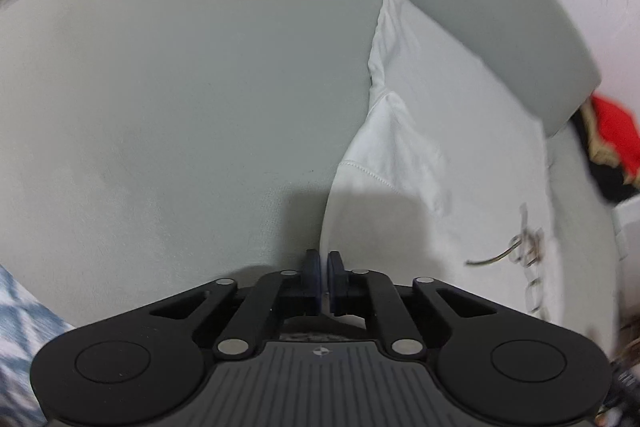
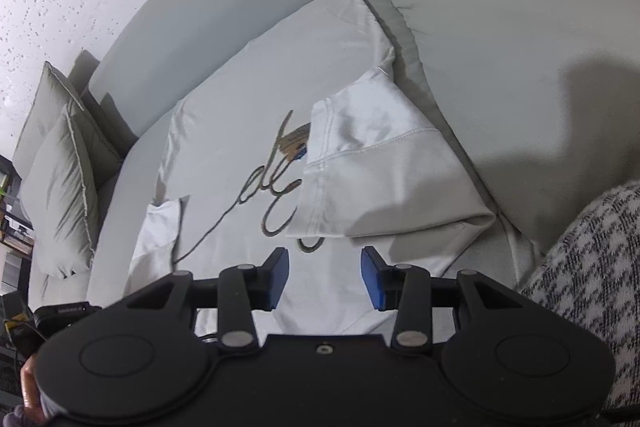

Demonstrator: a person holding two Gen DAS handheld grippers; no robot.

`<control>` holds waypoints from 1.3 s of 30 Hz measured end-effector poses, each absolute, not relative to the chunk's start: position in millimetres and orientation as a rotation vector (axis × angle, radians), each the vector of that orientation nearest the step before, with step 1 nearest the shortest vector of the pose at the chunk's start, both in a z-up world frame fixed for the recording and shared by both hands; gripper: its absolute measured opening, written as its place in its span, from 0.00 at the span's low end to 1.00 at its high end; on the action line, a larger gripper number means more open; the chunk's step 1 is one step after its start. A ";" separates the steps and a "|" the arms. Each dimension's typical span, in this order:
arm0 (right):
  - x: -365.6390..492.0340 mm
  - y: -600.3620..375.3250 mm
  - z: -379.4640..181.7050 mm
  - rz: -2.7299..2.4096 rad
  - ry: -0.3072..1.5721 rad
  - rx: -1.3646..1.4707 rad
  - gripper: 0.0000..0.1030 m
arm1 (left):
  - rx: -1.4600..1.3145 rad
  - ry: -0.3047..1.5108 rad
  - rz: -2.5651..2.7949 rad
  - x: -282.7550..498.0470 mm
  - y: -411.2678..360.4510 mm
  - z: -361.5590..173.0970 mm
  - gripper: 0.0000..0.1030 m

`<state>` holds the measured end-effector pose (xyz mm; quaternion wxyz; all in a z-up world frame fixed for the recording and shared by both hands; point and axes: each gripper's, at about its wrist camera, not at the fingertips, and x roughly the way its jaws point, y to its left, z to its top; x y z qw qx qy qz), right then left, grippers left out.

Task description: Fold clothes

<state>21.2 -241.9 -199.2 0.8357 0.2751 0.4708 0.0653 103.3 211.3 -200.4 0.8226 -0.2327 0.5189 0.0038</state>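
- Left gripper (image 1: 324,267), jaws nearly clenched with nothing visibly between them, sits at the left edge of the white short-sleeved T-shirt with looping script (image 1: 420,163), which spreads to its right across the grey fabric sofa seat (image 1: 180,87).
- Right gripper (image 2: 325,269), jaws parted and empty, hovers over the shirt's near end; 1 folded-in sleeve (image 2: 372,167) lies just ahead.
- 2 grey cushions (image 2: 60,179) stand well apart at the left; nothing blocks either gripper.

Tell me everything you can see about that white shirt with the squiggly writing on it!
The white shirt with looping grey script looks like soft, smooth fabric with stitched hems. It lies spread flat on the pale grey sofa cushion. One sleeve is folded inward over the chest, covering part of the writing; a small tag peeks out beside it. The other short sleeve lies flat at the opposite side. The right claw hangs open just above its lower edge.
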 end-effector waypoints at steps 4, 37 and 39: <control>23.1 -243.3 -197.8 0.136 1.005 0.582 0.44 | -0.170 1.156 0.048 118.1 173.3 -179.3 0.26; 39.2 -249.6 -175.6 0.053 0.987 0.351 0.26 | 0.070 0.942 0.073 72.0 111.6 -150.3 0.12; 46.1 -233.0 -177.5 0.108 0.995 0.347 0.25 | 0.082 0.925 0.024 73.5 86.7 -153.0 0.14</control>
